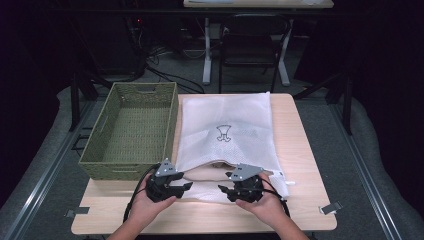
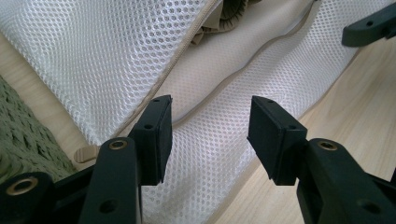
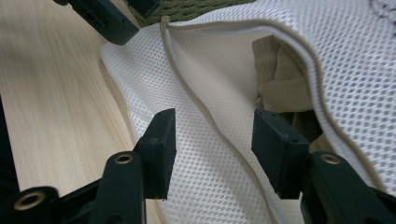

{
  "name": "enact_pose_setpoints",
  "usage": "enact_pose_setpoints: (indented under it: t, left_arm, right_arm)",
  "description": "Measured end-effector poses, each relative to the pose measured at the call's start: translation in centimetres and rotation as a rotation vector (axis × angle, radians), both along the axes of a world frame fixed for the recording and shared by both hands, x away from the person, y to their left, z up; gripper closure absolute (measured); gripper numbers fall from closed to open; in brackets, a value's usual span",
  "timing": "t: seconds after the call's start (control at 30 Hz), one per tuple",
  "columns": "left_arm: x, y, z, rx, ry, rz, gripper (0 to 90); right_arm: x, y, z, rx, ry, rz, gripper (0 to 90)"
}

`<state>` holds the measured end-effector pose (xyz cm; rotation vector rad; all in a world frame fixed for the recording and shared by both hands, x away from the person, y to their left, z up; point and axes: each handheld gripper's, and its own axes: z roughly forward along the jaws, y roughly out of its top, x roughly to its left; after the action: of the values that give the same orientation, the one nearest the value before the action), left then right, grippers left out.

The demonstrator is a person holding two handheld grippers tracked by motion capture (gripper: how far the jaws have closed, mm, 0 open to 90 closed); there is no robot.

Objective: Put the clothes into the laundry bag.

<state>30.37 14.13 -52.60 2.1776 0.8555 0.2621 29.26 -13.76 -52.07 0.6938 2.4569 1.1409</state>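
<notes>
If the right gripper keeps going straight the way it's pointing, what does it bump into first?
Most likely the white mesh bag: the right gripper has its jaws open over the bag's lower flap, with the zipper edge running between them. Beyond it is beige cloth inside the bag, though depth is hard to judge.

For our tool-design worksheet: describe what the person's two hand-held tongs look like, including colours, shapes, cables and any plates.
Both the left tongs and right tongs are black, each topped by a grey three-cornered plate. A black cable loops from each. Their jaws are flat rectangular black pads on arms with brass-coloured rivets. The forearms show no sleeves.
</notes>
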Motion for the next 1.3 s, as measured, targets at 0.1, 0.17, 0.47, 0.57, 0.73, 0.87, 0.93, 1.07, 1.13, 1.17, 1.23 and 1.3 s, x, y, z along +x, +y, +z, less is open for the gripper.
enact_pose_setpoints:
  t: [0.1, 0.17, 0.47, 0.57, 0.73, 0.87, 0.93, 1.07, 1.13, 1.17, 1.23, 1.3]
  left_arm:
    - [0.0, 0.0, -0.1, -0.004, 0.011, -0.003, 49.6]
    - [0.0, 0.0, -0.1, -0.002, 0.012, -0.006, 49.6]
    - [0.1, 0.2, -0.2, -0.002, 0.016, -0.004, 49.4]
    - [0.1, 0.2, -0.4, -0.003, 0.010, -0.001, 49.3]
    - [0.0, 0.1, -0.5, 0.005, 0.010, -0.002, 49.2]
    - [0.0, 0.0, -0.5, 0.007, 0.012, -0.003, 49.2]
    - [-0.1, -0.1, -0.6, 0.005, 0.023, -0.004, 49.2]
    - [-0.1, -0.2, -0.7, 0.010, 0.016, -0.007, 49.2]
    - [-0.1, -0.2, -0.7, 0.008, 0.017, -0.006, 49.2]
    - [-0.1, -0.2, -0.7, 0.009, 0.017, -0.006, 49.2]
    - [-0.1, -0.1, -0.7, 0.011, 0.014, -0.008, 49.1]
    - [-0.2, -0.1, -0.7, 0.009, 0.012, -0.007, 49.0]
  right_arm:
    - [0.0, 0.3, -0.8, -0.009, 0.012, 0.001, 47.9]
    - [-0.1, 0.5, -1.2, -0.009, 0.008, -0.001, 47.0]
    - [-0.6, 1.0, -2.1, 0.026, 0.014, -0.004, 44.5]
    - [-0.8, 1.2, -2.5, 0.003, 0.006, 0.001, 44.6]
    - [-0.7, 1.1, -2.7, 0.008, 0.010, 0.003, 44.5]
    - [-0.6, 1.1, -3.0, -0.008, 0.017, 0.011, 44.5]
    - [-0.7, 1.2, -3.0, -0.008, 0.019, 0.015, 44.4]
    - [-0.7, 1.2, -3.1, -0.012, 0.017, 0.016, 44.2]
    - [-0.7, 1.2, -3.2, -0.013, 0.018, 0.014, 44.2]
    - [-0.7, 1.2, -3.2, -0.014, 0.016, 0.014, 44.2]
    - [-0.7, 1.2, -3.2, -0.014, 0.013, 0.014, 44.2]
    - [-0.7, 1.2, -3.1, -0.011, 0.010, 0.013, 44.2]
